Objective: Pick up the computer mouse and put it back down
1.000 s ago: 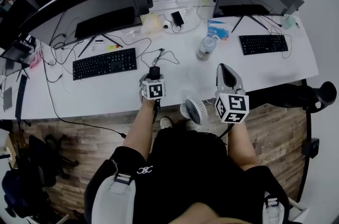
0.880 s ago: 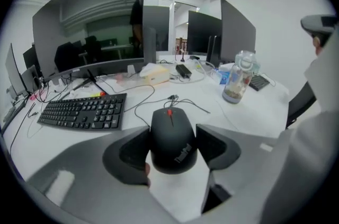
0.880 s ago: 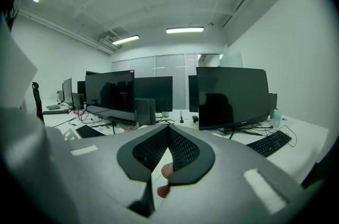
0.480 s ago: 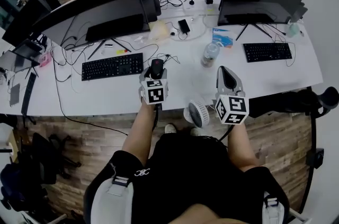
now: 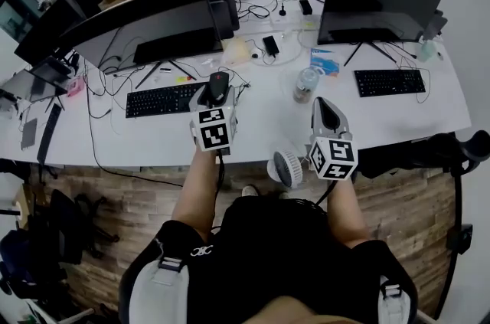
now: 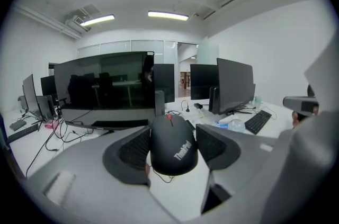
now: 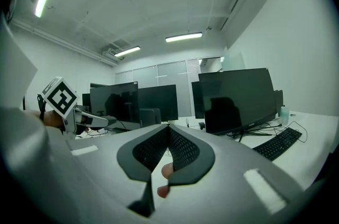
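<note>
A black computer mouse (image 6: 172, 144) with a red scroll wheel is clamped between the pads of my left gripper (image 6: 170, 144), held up in the air above the white desk (image 5: 260, 119). In the head view the mouse (image 5: 219, 86) sticks out of the left gripper (image 5: 216, 99) just right of the near black keyboard (image 5: 164, 98). My right gripper (image 5: 325, 109) hovers over the desk's front edge, its jaws closed together with nothing between them (image 7: 168, 150).
Several large monitors (image 5: 149, 27) stand along the desk. A water bottle (image 5: 305, 83), a phone (image 5: 269, 45), loose cables and a second keyboard (image 5: 390, 82) lie on it. A small white fan (image 5: 285, 166) sits at the front edge between my arms.
The left gripper has risen and moved forward with the mouse held in it. The right gripper has stayed where it was.
</note>
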Tool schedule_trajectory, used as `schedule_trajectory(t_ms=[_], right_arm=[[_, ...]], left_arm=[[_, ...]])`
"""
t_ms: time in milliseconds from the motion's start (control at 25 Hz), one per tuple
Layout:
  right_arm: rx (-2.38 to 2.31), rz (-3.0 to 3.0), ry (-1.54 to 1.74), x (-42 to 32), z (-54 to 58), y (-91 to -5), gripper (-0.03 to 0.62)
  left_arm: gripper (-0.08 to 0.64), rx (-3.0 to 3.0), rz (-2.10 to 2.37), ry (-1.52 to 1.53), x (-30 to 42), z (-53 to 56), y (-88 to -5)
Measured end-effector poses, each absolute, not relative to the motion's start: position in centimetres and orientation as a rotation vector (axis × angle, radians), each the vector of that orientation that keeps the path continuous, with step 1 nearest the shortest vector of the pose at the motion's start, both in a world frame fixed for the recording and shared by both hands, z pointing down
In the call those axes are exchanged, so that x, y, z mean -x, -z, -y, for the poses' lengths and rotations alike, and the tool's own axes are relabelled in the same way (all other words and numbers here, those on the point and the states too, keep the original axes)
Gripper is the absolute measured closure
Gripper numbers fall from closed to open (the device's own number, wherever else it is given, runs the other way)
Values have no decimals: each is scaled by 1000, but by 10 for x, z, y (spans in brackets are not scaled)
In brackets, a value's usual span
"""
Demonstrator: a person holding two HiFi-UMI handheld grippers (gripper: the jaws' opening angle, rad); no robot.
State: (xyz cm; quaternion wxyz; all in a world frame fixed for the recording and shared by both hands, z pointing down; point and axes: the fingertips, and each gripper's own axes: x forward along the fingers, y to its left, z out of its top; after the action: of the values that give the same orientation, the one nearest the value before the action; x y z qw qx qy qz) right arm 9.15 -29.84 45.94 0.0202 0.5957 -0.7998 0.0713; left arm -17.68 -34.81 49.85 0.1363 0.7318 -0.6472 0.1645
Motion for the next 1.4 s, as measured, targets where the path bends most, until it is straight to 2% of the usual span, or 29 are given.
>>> schedule_trajectory(t_ms=[240, 440, 920, 1400], right_arm=[[-1835, 2503, -221, -88, 299, -457, 594], [-1831, 2494, -226, -89, 298, -461, 594], [-1809, 2404, -224, -91, 295, -476, 595], [-1851, 2335, -250, -101, 289, -482, 594]], left_arm=[[239, -2126, 1924, -461, 184, 348, -483], [240, -2087, 1905, -500, 186, 345, -506], [241, -2021, 1742, -546, 167, 344, -604], [241, -1975, 1538, -754, 142, 326, -739]])
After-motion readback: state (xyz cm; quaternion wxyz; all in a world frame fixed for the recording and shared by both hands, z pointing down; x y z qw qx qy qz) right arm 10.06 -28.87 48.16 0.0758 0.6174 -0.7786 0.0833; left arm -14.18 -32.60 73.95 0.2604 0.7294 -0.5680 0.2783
